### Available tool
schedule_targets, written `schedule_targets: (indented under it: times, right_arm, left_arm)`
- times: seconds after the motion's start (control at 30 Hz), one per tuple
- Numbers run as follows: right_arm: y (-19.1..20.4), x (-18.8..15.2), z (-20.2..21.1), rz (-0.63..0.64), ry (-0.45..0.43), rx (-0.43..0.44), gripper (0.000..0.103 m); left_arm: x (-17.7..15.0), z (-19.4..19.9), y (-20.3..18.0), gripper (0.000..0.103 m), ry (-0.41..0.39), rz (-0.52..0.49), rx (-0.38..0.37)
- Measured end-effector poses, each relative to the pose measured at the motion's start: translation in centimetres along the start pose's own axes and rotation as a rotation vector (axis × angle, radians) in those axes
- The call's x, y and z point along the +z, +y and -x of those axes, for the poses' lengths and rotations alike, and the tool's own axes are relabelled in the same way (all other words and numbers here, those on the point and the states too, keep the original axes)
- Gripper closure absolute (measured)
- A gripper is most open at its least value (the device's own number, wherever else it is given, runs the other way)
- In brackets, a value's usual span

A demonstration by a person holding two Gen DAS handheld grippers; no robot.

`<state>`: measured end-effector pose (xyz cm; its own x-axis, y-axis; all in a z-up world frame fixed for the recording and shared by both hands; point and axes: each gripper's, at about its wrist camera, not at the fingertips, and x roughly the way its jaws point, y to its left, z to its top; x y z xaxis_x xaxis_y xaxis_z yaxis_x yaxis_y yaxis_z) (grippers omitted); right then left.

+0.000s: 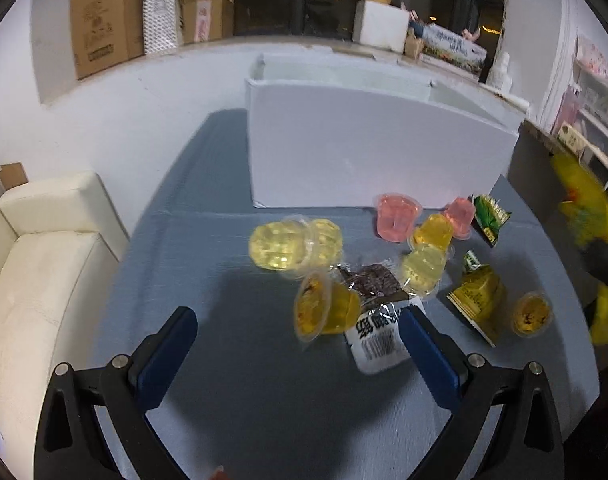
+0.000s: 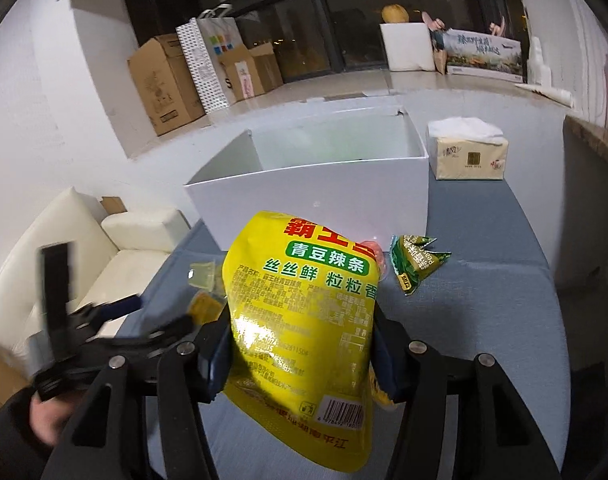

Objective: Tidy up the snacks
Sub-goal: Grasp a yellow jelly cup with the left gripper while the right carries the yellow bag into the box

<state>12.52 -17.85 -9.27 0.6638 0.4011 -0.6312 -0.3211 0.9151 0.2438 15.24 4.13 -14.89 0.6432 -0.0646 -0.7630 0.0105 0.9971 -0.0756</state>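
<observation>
Looking along our right gripper (image 2: 300,356), we see its two blue-padded fingers (image 2: 218,364) pinching a large yellow snack bag (image 2: 304,320) from both sides; the bag fills the centre of the right wrist frame and stands upright above the blue tablecloth (image 2: 484,320). Behind it, in the middle of the frame, sits the open white box (image 2: 316,200), its inside too pale for us to tell what it holds. A small green packet (image 2: 414,262) lies on the cloth just right of the bag, near the box's front wall, and a tissue pack (image 2: 468,156) stands at the box's right side.

In the left wrist frame our left gripper (image 1: 300,340) hangs with its fingers spread wide and nothing between them. Its right pad (image 1: 428,356) lies just beside a black-and-white wrapped snack (image 1: 378,316) at lower centre. A tipped yellow jelly cup (image 1: 324,308) touches that wrapper on its left. Higher up, two pale yellow cups (image 1: 294,244) lie together, and to the right a cluster of pink cups (image 1: 398,216) and orange ones (image 1: 432,236) rests close to the box's front wall. A yellow packet (image 1: 478,296) and one more orange cup (image 1: 532,314) lie at the right. The bag we hold appears blurred at the far right edge.
</observation>
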Motion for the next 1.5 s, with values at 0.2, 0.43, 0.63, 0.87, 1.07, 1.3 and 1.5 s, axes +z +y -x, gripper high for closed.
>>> schedule_targets:
  times: [0.2, 0.43, 0.63, 0.87, 1.07, 1.3, 1.5]
  right_arm:
    - [-0.1, -0.5, -0.1, -0.008, 0.006, 0.015, 0.041]
    - [-0.3, -0.5, 0.3, -0.011, -0.003, 0.021, 0.041]
    - [-0.2, -0.4, 0.3, -0.014, -0.008, 0.03, 0.041]
    - [0.4, 0.1, 0.6, 0.0, -0.022, 0.042, 0.041]
    - [0.2, 2.9, 0.8, 0.022, -0.06, 0.04, 0.041]
    - [-1.2, 9.9, -1.0, 0.029, -0.117, 0.023, 0.041]
    - [-3.7, 15.4, -6.9, -0.013, -0.08, -0.008, 0.041]
  left_arm:
    - [0.3, -2.1, -0.1, 0.005, 0.029, -0.005, 0.007]
    - [-0.3, -3.1, 0.4, 0.059, 0.064, 0.012, -0.031]
    - [-0.7, -0.4, 0.5, 0.068, 0.018, 0.035, -0.091]
    - [1.1, 4.3, -0.4, 0.069, -0.078, 0.013, -0.138]
    - [5.4, 7.5, -1.2, 0.069, -0.174, -0.016, -0.164]
    - [13.1, 6.0, -2.3, 0.069, -0.209, -0.054, -0.159]
    - [18.2, 1.2, -2.7, 0.069, -0.157, -0.06, -0.122]
